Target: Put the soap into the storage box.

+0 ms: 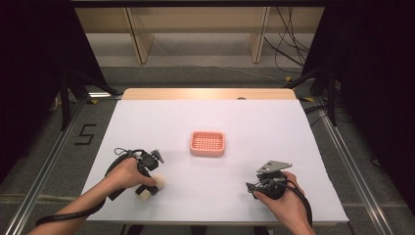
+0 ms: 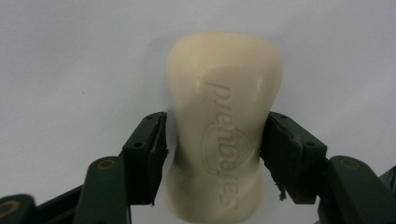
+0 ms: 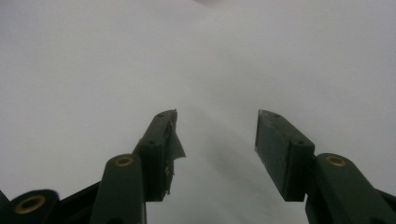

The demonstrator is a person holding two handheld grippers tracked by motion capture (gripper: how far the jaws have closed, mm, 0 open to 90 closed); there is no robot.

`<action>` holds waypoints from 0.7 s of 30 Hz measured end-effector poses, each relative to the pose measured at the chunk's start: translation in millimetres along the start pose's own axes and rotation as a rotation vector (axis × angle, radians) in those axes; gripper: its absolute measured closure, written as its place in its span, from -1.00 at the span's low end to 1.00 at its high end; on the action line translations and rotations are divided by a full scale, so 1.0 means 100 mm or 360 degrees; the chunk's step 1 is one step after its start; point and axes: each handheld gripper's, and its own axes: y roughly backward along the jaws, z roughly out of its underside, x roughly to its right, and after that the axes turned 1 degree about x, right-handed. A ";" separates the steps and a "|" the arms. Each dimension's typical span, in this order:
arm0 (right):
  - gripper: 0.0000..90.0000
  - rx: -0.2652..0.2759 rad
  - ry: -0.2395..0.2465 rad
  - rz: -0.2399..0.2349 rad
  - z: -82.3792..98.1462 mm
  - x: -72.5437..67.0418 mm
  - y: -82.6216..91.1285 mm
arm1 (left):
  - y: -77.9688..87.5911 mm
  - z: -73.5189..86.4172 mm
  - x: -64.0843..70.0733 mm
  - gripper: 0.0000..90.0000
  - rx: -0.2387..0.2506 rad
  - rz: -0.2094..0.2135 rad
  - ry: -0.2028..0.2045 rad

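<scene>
while the left gripper straddles the cream soap bar at about seven o'clock on the white table, the grasp is the step in hand. in the left gripper view the jaws flank the bar's narrow waist: the right pad looks to be touching the soap's side, the left pad shows a thin sliver of a gap, so the grip reads as not quite clamped, more a bracket than a pinch. the bar lies flat on the sheet, between the jaws, near the table's front edge in the high view.

over at five o'clock the right gripper rests low over bare table, jaws spread, nothing between them.

the next move, by the look of it, calls for a firm squeeze on that waist, then a lift and a carry up toward the pink soap dish sitting at the centre of the table, roughly one o'clock from the bar.

the soap is smooth, waxy, rounded at both ends and pinched in the middle, with raised lettering moulded on its top face; slippery stuff, likely. the dish is a rounded rectangle of pink plastic with a slotted grid floor. the gripper pads are matt black, the right gripper's left one frayed.
</scene>
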 end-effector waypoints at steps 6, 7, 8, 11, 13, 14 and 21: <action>0.09 -0.0004 0.0005 -0.0003 0.00 0.00 0.00 | -0.01 -0.01 0.00 -0.01 -0.0028 -0.0015 -0.0022; 0.09 0.0006 0.0023 0.0001 0.01 0.01 -0.01 | -0.02 -0.02 0.01 0.00 -0.0026 -0.0021 -0.0026; 0.09 0.0006 0.0023 0.0001 0.01 0.01 -0.01 | -0.02 -0.02 0.01 0.01 -0.0026 -0.0021 -0.0026; 0.09 0.0000 0.0023 -0.0003 0.01 0.01 -0.02 | -0.03 -0.02 0.02 0.07 -0.0030 -0.0023 -0.0036; 0.09 -0.0021 0.0009 -0.0013 0.01 0.01 -0.01 | -0.03 -0.03 0.02 0.07 -0.0034 -0.0024 -0.0034; 0.09 -0.0021 0.0009 -0.0013 0.01 0.01 -0.01 | -0.03 -0.03 0.02 0.07 -0.0034 -0.0024 -0.0034; 0.09 -0.0003 0.0005 -0.0008 0.01 0.02 -0.01 | -0.03 -0.01 0.00 0.09 -0.0048 -0.0022 -0.0045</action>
